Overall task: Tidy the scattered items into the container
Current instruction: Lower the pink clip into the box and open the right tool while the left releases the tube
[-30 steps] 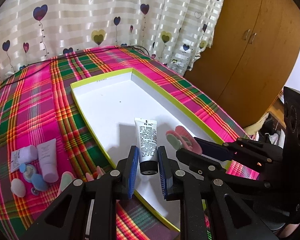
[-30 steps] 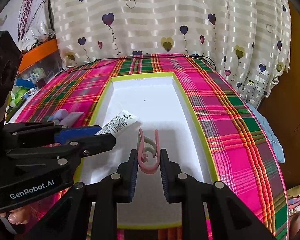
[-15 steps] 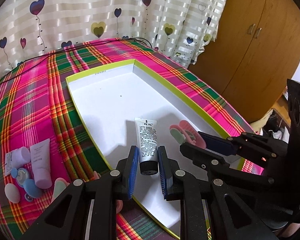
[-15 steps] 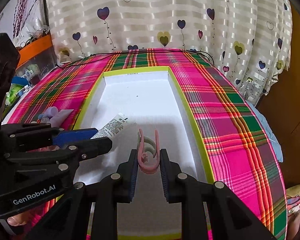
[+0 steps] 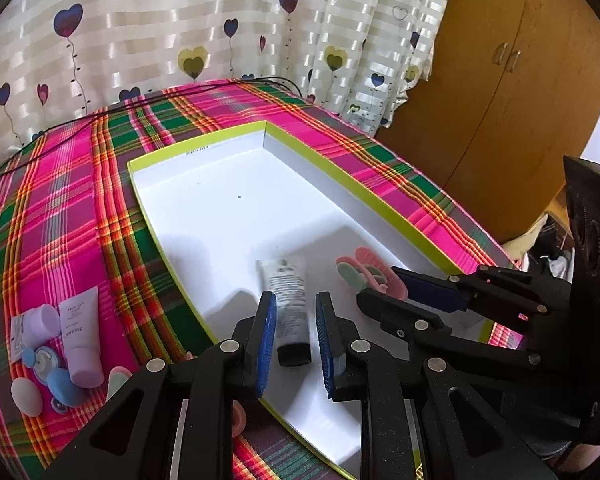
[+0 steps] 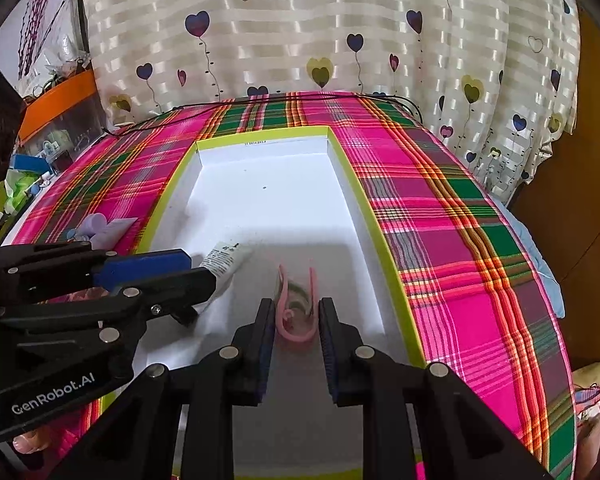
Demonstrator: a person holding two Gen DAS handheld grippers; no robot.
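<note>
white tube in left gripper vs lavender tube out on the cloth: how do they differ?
The white tube has a black cap and dense dark print; the lavender tube is pale purple with sparse print. The white tube sits between the left gripper's pads over the white box; the lavender tube lies on the plaid cloth, outside the box, among small pastel items. Both are squeeze tubes, caps toward the camera.

Print on white tube blurred, unreadable; left gripper hides its cap end.
</note>
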